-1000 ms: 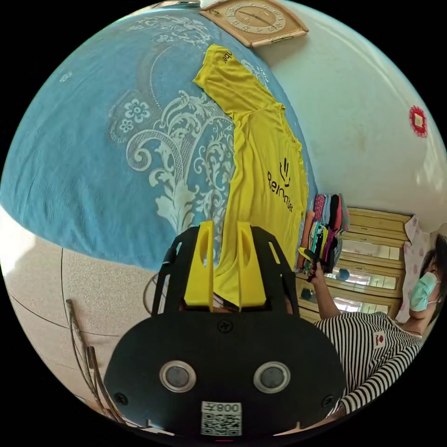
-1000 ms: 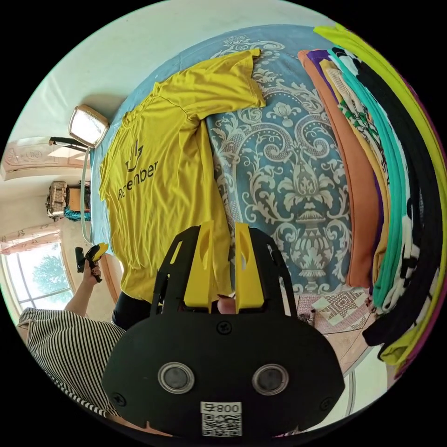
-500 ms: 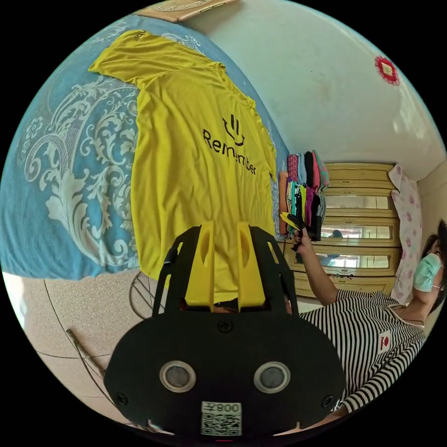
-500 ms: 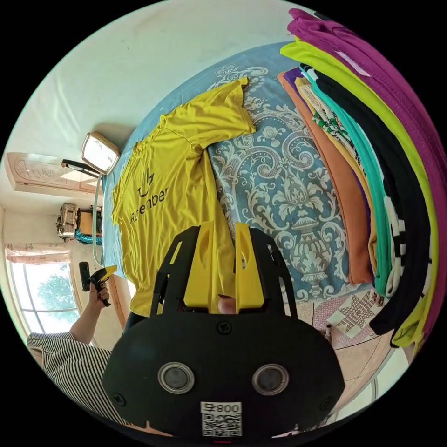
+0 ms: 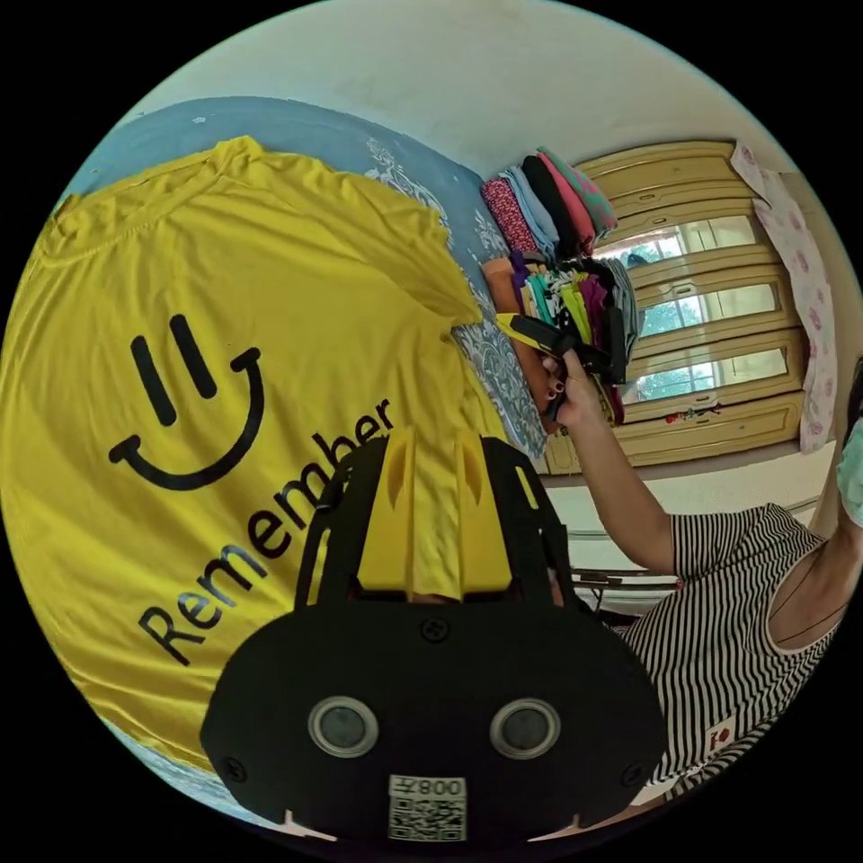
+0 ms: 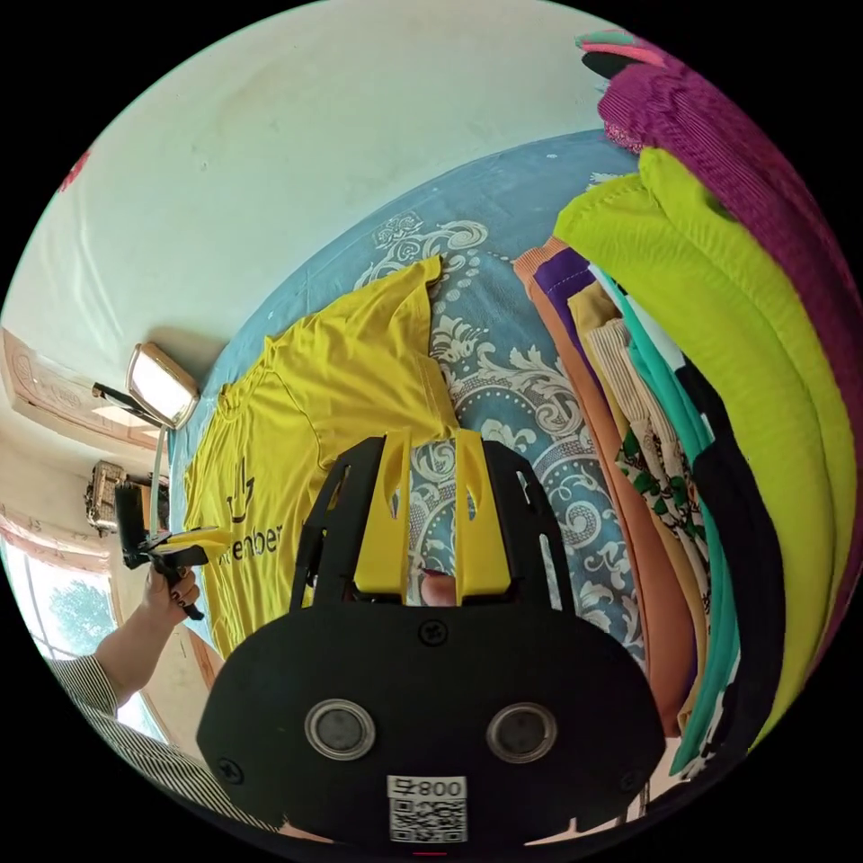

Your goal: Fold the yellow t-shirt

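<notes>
Hovering over the yellow t-shirt (image 5: pixel 225 360), left claw (image 5: pixel 436 530) parted, empty; right claw (image 6: pixel 431 530) parted, shirt at 10 o'clock, farther.

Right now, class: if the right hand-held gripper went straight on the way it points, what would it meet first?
Probably the blue patterned bedspread, just beside the yellow t-shirt's sleeve; depth is uncertain.

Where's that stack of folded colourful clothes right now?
In the right gripper view the stack of folded colourful clothes sits along the right edge, on the blue patterned bedspread, beside the spread-out yellow t-shirt.
</notes>
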`<state>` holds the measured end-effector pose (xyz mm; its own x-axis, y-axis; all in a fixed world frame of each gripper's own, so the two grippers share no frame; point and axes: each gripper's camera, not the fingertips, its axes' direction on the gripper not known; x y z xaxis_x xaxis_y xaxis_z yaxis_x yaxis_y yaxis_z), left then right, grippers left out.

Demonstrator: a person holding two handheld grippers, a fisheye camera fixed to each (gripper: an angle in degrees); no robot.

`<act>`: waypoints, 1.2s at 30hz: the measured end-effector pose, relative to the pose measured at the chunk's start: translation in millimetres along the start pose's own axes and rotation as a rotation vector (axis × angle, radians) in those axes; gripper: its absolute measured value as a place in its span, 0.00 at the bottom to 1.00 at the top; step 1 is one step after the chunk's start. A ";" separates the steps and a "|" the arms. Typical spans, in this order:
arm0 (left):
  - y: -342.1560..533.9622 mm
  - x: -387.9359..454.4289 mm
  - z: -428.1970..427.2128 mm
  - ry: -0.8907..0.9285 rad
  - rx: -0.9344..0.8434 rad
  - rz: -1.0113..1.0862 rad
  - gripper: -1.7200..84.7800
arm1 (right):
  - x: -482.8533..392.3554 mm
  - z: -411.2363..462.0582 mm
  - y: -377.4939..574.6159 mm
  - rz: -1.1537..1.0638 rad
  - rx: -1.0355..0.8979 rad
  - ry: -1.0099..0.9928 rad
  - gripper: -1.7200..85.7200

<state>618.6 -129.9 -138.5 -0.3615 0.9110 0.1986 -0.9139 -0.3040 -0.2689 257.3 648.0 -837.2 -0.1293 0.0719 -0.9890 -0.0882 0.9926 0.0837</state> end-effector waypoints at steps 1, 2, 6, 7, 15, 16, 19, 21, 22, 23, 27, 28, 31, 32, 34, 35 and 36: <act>-31.5 6.0 20.0 -0.003 -0.008 0.026 0.11 | -1.1 4.3 0.5 0.004 0.012 0.019 0.11; -62.9 13.5 38.1 -0.007 -0.009 0.057 0.11 | -2.4 9.3 2.3 0.005 0.020 0.028 0.11; -157.3 43.5 87.5 -0.036 0.004 0.155 0.11 | -8.0 29.1 12.4 0.005 -0.001 0.056 0.11; -188.8 54.9 105.5 -0.043 0.004 0.186 0.11 | -10.2 32.8 17.6 0.002 0.013 0.067 0.10; -361.6 123.8 243.4 -0.225 -0.061 0.342 0.11 | -6.8 35.0 55.6 0.019 0.112 0.020 0.07; -384.2 129.8 264.2 -0.259 -0.068 0.346 0.12 | -4.7 35.7 61.3 0.016 0.125 0.004 0.06; -434.3 138.0 311.9 -0.319 -0.077 0.349 0.12 | -0.3 37.0 71.6 0.010 0.142 -0.038 0.05; -458.2 140.5 336.7 -0.346 -0.074 0.354 0.12 | 1.0 38.5 72.9 0.016 0.136 -0.048 0.05; -471.7 141.5 352.3 -0.368 -0.076 0.357 0.12 | 1.5 39.4 74.2 0.016 0.137 -0.052 0.05; -483.3 142.1 367.2 -0.394 -0.076 0.363 0.12 | 2.4 40.3 75.3 0.017 0.137 -0.061 0.05; -509.6 137.9 413.0 -0.466 -0.141 0.367 0.12 | 1.9 43.2 76.2 0.009 0.130 -0.070 0.04; -515.1 136.0 427.8 -0.497 -0.171 0.369 0.11 | 0.1 44.4 76.0 -0.001 0.125 -0.064 0.04; -522.1 136.0 448.7 -0.557 -0.170 0.380 0.09 | -0.9 47.1 75.5 -0.014 0.119 -0.070 0.04; -524.6 134.9 455.7 -0.569 -0.173 0.385 0.08 | 0.2 48.0 75.3 -0.015 0.116 -0.081 0.04; -527.6 132.1 464.8 -0.568 -0.176 0.397 0.06 | 1.5 49.3 75.6 -0.014 0.115 -0.096 0.04; -529.6 128.6 470.0 -0.558 -0.176 0.394 0.05 | 1.3 50.1 76.1 -0.013 0.116 -0.098 0.04; -530.7 126.4 472.2 -0.552 -0.175 0.387 0.05 | 0.9 50.6 76.4 -0.014 0.116 -0.097 0.03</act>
<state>970.7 15.0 474.4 -0.7389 0.4566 0.4955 -0.6737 -0.4865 -0.5563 300.4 728.8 -837.8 -0.0322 0.0619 -0.9976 0.0266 0.9978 0.0611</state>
